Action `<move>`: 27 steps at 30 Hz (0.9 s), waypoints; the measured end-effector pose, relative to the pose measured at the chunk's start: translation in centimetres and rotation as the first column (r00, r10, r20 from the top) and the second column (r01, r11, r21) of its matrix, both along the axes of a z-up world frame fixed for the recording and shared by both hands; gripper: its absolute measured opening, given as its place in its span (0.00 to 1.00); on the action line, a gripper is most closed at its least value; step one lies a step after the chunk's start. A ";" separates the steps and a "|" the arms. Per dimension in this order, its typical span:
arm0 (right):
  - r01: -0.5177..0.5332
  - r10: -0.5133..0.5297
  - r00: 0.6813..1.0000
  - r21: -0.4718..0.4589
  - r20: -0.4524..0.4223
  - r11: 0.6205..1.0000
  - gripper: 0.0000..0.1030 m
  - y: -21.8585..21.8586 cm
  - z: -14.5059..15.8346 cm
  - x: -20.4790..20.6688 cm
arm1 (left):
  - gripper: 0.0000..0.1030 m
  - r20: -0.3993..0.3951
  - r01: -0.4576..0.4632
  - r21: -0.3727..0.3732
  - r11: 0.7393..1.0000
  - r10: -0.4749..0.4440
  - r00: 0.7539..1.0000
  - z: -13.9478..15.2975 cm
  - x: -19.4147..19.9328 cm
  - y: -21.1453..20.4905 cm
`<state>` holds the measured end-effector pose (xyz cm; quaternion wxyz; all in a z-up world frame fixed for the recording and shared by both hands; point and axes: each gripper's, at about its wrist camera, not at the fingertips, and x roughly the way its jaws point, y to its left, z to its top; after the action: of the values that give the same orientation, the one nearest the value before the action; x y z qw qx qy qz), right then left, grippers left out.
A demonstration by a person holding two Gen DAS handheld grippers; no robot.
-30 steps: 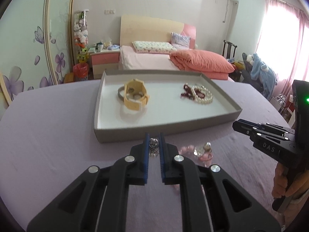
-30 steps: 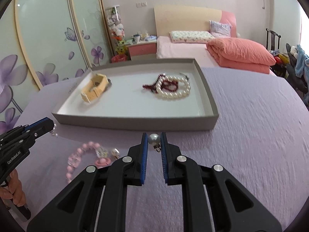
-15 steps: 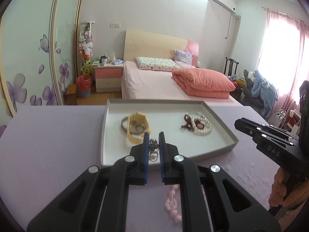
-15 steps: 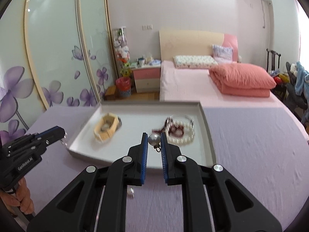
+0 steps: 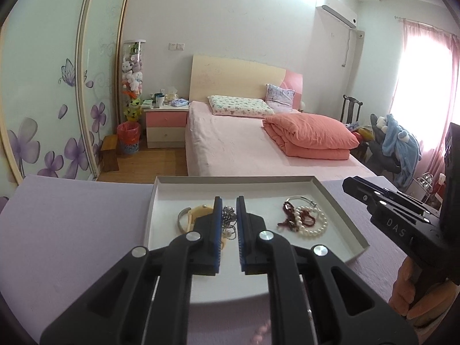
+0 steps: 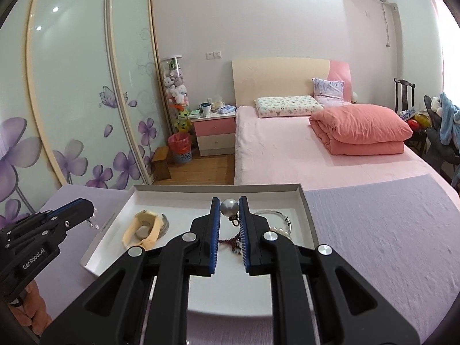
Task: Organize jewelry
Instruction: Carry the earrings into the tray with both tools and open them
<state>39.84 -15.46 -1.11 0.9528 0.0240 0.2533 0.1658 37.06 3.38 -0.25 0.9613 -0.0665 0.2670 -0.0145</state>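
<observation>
A shallow white tray [image 5: 152, 201] [image 6: 304, 201] lies on the lilac tablecloth. In it are a tan watch band [image 5: 198, 211] [image 6: 143, 227], a white pearl bracelet [image 5: 314, 225] and a dark red bead string [image 5: 289, 218]. My left gripper [image 5: 229, 215] is shut on a silver dangling earring [image 5: 228, 220] above the tray's left half. My right gripper [image 6: 229, 208] is shut on a pearl earring [image 6: 229, 207] above the tray's right half. In each wrist view the other gripper appears at the frame's edge, the left one [image 6: 86, 210] with small stones hanging from it.
A pink bead bracelet [image 5: 261, 329] lies on the lilac cloth [image 5: 72, 230] in front of the tray. Beyond the table are a pink bed [image 5: 244, 143], a nightstand [image 5: 166, 126] and a wardrobe with purple flowers [image 6: 72, 100]. A hand [image 5: 414, 296] holds the right gripper.
Both grippers have lifted off the cloth with their earrings and moved forward over the tray. The pink bracelet stayed behind on the cloth.
</observation>
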 end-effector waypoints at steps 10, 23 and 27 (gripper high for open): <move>0.012 -0.013 0.999 -0.031 -0.043 0.999 0.14 1.0 -2.4 2.3 | 0.10 -0.036 -0.009 -0.003 1.000 0.009 0.999 -2.1 3.3 0.1; 0.019 -0.024 0.993 -0.049 -0.117 0.999 0.39 1.3 -4.7 4.3 | 0.10 -0.089 0.003 -0.011 1.000 -0.004 0.996 -4.7 5.4 0.0; 0.020 -0.026 0.995 -0.060 -0.098 0.998 0.50 1.4 -4.6 4.1 | 0.11 -0.105 0.007 -0.017 1.000 -0.008 0.994 -5.3 5.6 -0.1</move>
<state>43.91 -14.08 -5.66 0.9412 0.0069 0.3045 0.1460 42.71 3.32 -5.56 0.9453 -0.0741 0.3172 -0.0168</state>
